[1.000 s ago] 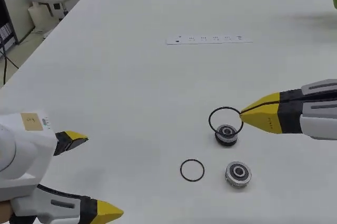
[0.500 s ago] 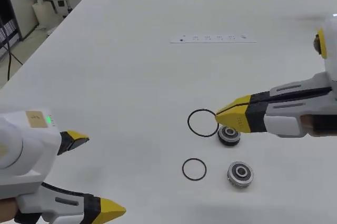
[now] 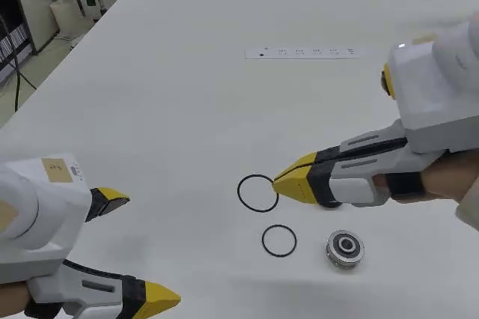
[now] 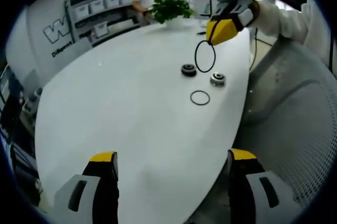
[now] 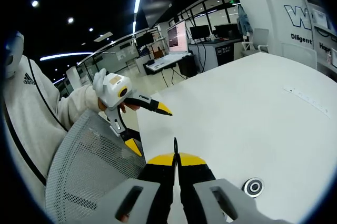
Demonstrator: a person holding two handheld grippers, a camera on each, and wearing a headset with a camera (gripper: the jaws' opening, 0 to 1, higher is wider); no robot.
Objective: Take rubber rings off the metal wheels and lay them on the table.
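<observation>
Your right gripper (image 3: 288,183) is pinched fully closed on the thin black rubber ring (image 3: 257,193), gripping it only by the rim at the yellow tips. The left gripper view shows the ring hanging clear above the white table (image 3: 187,72). Release it from there and it may bounce or roll, perhaps onto the second black rubber ring (image 3: 279,240) lying at its 5 o'clock. The round metal wheel (image 3: 345,248) sits at 4 o'clock. Your left gripper (image 3: 138,251) gapes wide and holds nothing. Since a second ago, the held ring has travelled toward 9 o'clock, off the other wheel (image 4: 188,69).
</observation>
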